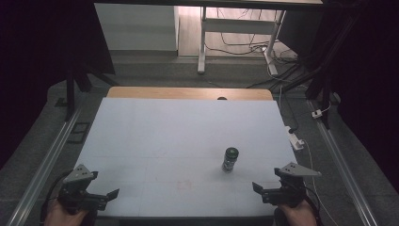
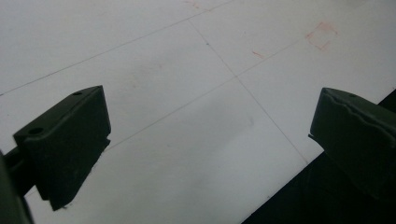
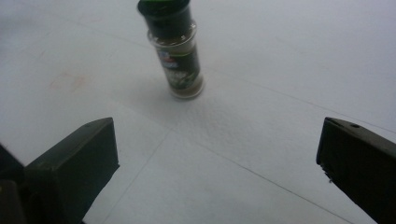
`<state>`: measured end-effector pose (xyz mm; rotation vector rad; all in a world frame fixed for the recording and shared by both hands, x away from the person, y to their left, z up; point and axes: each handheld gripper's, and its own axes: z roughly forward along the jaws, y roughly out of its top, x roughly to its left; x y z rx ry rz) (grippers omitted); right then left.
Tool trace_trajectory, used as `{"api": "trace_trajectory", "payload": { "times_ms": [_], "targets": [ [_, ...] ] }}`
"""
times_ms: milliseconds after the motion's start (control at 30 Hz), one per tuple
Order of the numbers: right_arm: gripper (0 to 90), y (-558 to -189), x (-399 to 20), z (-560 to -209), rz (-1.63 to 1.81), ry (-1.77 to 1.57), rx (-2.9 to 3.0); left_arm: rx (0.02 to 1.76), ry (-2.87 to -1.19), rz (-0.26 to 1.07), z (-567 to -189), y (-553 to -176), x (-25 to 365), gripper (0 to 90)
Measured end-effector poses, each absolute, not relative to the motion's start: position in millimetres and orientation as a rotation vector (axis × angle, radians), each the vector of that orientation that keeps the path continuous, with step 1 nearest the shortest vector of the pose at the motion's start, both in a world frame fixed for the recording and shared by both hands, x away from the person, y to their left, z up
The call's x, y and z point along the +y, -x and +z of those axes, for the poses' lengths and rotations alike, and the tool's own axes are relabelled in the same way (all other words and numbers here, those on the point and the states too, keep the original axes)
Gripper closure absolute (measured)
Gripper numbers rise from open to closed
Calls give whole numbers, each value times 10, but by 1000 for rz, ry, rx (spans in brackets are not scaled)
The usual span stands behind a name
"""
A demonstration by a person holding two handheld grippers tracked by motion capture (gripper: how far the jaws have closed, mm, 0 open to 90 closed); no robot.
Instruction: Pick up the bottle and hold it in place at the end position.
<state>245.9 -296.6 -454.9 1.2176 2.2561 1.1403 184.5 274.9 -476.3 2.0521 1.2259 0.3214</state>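
Observation:
A small glass spice jar (image 1: 230,159) with a dark cap stands upright on the white table (image 1: 164,132), right of centre and toward the near side. My right gripper (image 1: 267,181) is at the near right corner, a short way right of the jar and nearer to me. In the right gripper view the jar (image 3: 176,56) stands ahead of the open right gripper (image 3: 217,154), apart from both jaws and left of their middle. My left gripper (image 1: 104,186) is at the near left corner. It is open (image 2: 210,126) over bare table near the front edge, with nothing between its jaws.
A faint red square mark (image 1: 183,184) lies on the table between the grippers. A wooden strip (image 1: 188,92) runs along the far edge. A white power strip (image 1: 296,140) with cables lies off the right side. Metal rails (image 1: 51,155) flank the table.

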Motion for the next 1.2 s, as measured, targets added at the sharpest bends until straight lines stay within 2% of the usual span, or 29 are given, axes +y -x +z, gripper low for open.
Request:
{"api": "trace_trajectory", "payload": {
  "times_ms": [1200],
  "targets": [
    [0, -2493, -2895, -4530, 1139, -1175, 2348, 1231, -2040, 300, -4764, -1836, 2776, 0]
  ]
}}
